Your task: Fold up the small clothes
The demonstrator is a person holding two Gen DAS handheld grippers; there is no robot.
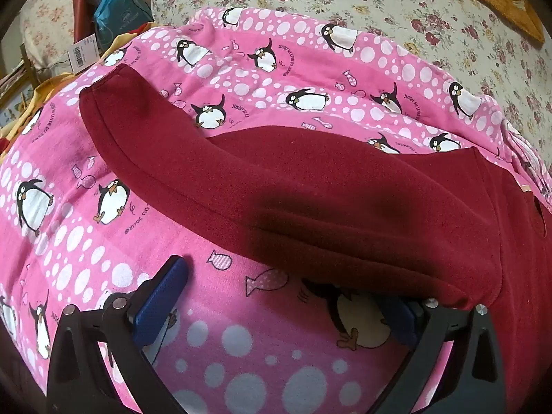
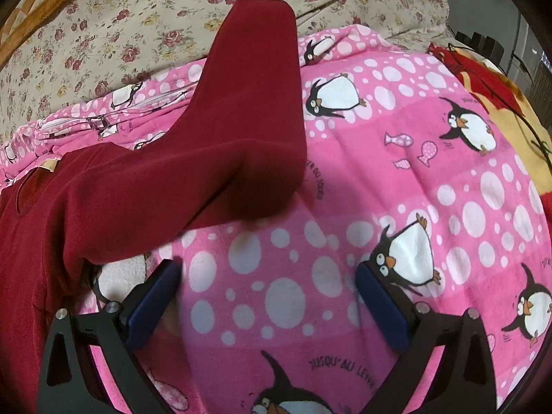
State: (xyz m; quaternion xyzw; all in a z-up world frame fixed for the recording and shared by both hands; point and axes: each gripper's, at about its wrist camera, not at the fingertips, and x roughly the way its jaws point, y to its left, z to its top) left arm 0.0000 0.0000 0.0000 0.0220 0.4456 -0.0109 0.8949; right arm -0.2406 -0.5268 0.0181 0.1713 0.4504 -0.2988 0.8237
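While both jaws gape empty, red garment lies untouched.

Black hand-held gripper, blue pads, silver screws

Floral-sheeted bed, pink penguin blanket spread on it, dark red garment on blanket

A pink blanket printed with penguins, fish and white dots covers the bed. Beyond it lies a cream bedspread with red roses. A blue plastic bag sits near the blanket's far corner, beside a white barcode tag. A red and yellow blanket lies at the other edge.
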